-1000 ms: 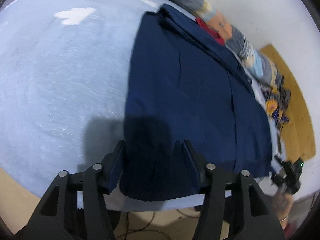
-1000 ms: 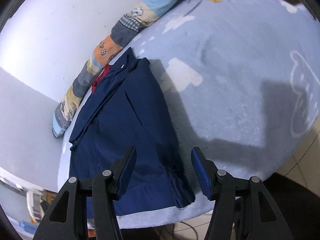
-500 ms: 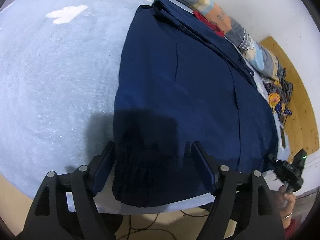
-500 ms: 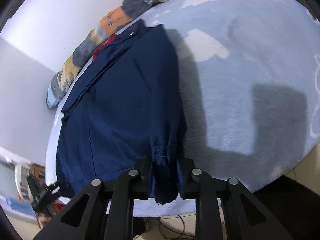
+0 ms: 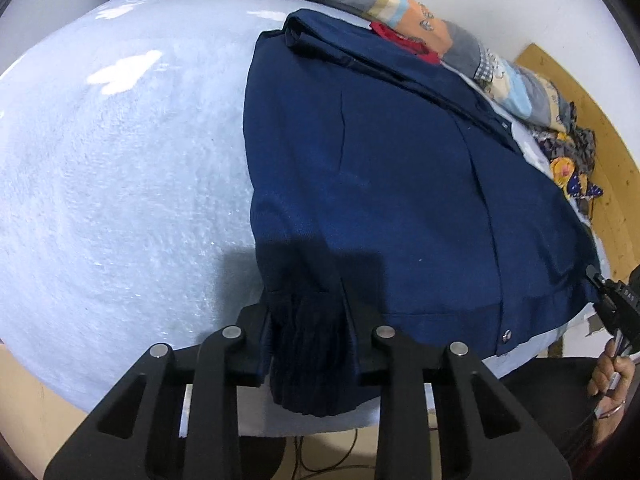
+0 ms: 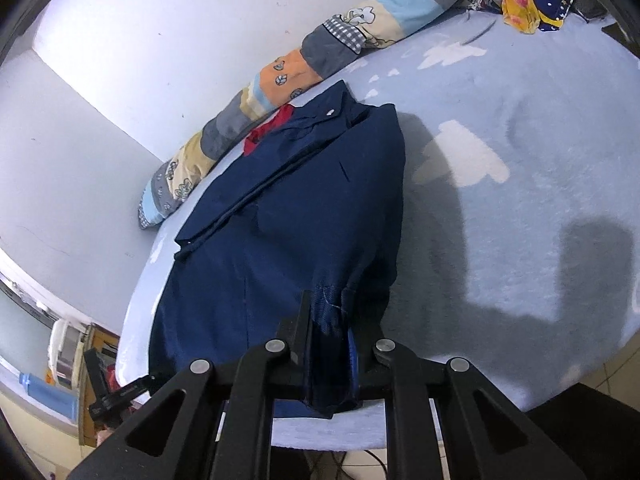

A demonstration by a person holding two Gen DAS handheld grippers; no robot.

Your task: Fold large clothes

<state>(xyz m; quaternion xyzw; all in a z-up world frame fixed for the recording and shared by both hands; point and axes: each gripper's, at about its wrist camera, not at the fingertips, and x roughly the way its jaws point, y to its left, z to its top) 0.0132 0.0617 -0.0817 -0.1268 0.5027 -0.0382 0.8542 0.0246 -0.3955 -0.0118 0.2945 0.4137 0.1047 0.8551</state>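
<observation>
Left gripper (image 5: pixel 306 344): jaws closing on the ribbed hem corner of the navy jacket (image 5: pixel 400 184); right gripper (image 6: pixel 332 356): clamped on the opposite hem corner, jaws closing; jacket spread flat beyond both, on pale blue bed cover (image 5: pixel 120 184); patchwork bolster (image 6: pixel 280 76) along the wall.

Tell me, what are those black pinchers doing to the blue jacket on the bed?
A person is folding a dark blue jacket spread on a light blue bed cover. The left gripper is closing on the jacket's near corner, with cloth bunched between its jaws. The right gripper is clamped on the other near corner. The fold itself is not yet made; the jacket lies mostly flat.
</observation>
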